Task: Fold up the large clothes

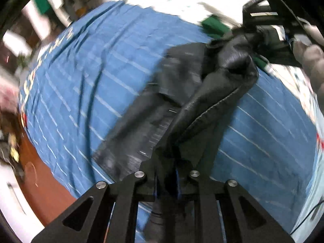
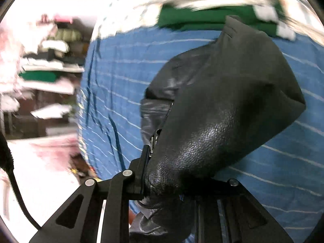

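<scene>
The black pebbled-leather jacket point(image 1: 212, 93) is pinched at two places: the left gripper point(image 1: 167, 174) has its fingers closed on a seamed edge of it, and the right gripper point(image 2: 162, 180) has its fingers clamped on a thick bunch of the same leather beside a metal zip pull point(image 2: 152, 140). In the left wrist view the garment runs taut from the left fingers up and away to the right gripper, which is held by a hand point(image 1: 311, 58) at the far right; a looser part of it hangs below and ahead of the fingers toward the blue bedspread with thin white stripes point(image 1: 85, 85). Judging from this, the fold is only in its early part: the jacket is lifted and stretched between both grips, not laid flat, and no neat crease or stacked layer shows; spreading it, folding it over and smoothing remain. The striped cover looks soft and wrinkled, more a bed than a desk. Beyond the fingers a folded green garment point(image 2: 212, 20) lies at the far edge of the cover. Left of the fingers, blurred, are shelves point(image 2: 44, 64) piled with clothes and a reddish-brown floor point(image 1: 38, 184).
</scene>
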{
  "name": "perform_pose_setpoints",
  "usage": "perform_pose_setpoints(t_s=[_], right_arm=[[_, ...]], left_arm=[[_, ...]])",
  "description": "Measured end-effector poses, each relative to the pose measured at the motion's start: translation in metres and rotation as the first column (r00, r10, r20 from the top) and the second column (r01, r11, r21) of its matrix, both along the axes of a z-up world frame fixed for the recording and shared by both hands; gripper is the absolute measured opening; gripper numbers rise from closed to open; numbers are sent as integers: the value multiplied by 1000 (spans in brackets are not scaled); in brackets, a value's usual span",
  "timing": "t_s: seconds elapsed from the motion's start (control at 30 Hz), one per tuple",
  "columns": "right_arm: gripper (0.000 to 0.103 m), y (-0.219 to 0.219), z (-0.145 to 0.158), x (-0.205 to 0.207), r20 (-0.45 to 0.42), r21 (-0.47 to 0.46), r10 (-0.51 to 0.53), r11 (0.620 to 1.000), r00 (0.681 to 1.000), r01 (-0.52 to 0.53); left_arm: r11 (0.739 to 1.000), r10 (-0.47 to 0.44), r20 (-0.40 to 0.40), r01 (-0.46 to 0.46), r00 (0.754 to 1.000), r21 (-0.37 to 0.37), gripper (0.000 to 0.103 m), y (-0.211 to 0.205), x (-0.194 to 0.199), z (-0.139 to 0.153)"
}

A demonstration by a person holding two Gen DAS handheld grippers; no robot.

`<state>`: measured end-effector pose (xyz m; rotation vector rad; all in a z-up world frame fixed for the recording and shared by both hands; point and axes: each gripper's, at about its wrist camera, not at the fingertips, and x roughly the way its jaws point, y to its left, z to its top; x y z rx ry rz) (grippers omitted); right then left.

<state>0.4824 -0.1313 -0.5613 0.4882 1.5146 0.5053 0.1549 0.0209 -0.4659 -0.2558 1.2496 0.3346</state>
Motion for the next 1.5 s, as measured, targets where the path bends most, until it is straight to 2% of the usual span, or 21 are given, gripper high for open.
perform_pose_setpoints(t_s=[0.1, 0.17, 0.2, 0.23, 0.27, 0.3, 0.33, 0.47, 0.6, 0.7, 0.77, 0.83, 0.93, 1.03, 1.07, 1.1, 1.13, 1.23, 1.33, 1.43, 1.5], right_arm=[[24, 77, -18, 14, -26, -97, 71, 993, 997, -73], [26, 129, -45, 28, -60, -164, 137, 976, 989, -145], [33, 150, -59, 32, -87, -188, 176, 964, 980, -190], [51, 159, -70, 31, -99, -190, 190, 960, 977, -206], [67, 176, -79, 34, -103, -188, 219, 953, 970, -236], [93, 183, -79, 33, -80, -196, 240, 948, 968, -251], [94, 186, -74, 30, -35, -210, 266, 941, 963, -267], [94, 173, -48, 17, 112, -331, 335, 900, 936, -283], [94, 116, -47, 29, 110, -313, 258, 926, 960, -213], [94, 48, -69, 52, 73, -286, 124, 953, 990, -98], [94, 1, -97, 71, 23, -231, 30, 973, 999, -24], [94, -26, -126, 85, -27, -182, -17, 983, 999, 12], [93, -44, -170, 107, -102, 48, -35, 998, 994, 41], [93, -33, -187, 130, -68, 192, -18, 981, 998, 31], [93, -27, -186, 133, -50, 208, -12, 978, 999, 23], [81, -20, -183, 136, -24, 203, -3, 979, 1000, 8], [39, -17, -180, 136, -5, 182, 1, 983, 1000, 0], [17, -26, -169, 121, -20, 239, -80, 968, 997, 82], [15, -72, -154, 85, -72, 281, -249, 924, 966, 259], [15, -142, -143, 19, -144, 222, -462, 847, 875, 484], [15, -199, -134, -43, -159, 93, -580, 797, 799, 597]], left_arm=[[995, 80, -10, -80, 997, -66, 15, 58, 2, -29], [986, 134, -51, -138, 990, -91, 24, 92, 2, -53], [983, 154, -66, -159, 986, -92, 30, 103, 0, -59], [978, 183, -74, -189, 980, -84, 43, 117, -2, -64], [977, 195, -69, -200, 978, -79, 65, 126, -5, -64], [975, 204, -59, -208, 977, -75, 77, 132, -7, -62], [974, 215, -46, -217, 976, -64, 90, 136, -9, -58], [973, 230, -23, -230, 973, -30, 91, 134, -10, -43], [976, 218, -46, -219, 975, -15, 91, 113, 7, -56], [973, 232, -92, -230, 968, 27, 91, 101, 25, -89], [969, 246, -157, -246, 957, 15, 91, 101, 31, -123], [961, 270, -178, -275, 946, -6, 95, 106, 31, -138], [962, 268, -172, -274, 948, -7, 99, 109, 29, -139], [971, 239, -172, -240, 955, 20, 100, 107, 30, -137], [973, 230, -177, -229, 957, 30, 100, 106, 32, -137], [975, 221, -180, -218, 958, 38, 100, 104, 33, -135], [977, 211, -184, -205, 960, 51, 100, 103, 35, -134], [985, 167, -196, -154, 966, 80, 99, 100, 41, -124], [988, 145, -162, -135, 976, 72, 99, 99, 37, -93], [987, 154, -122, -145, 981, 74, 99, 102, 22, -59], [982, 178, -126, -168, 976, 82, 99, 107, 10, -51]])
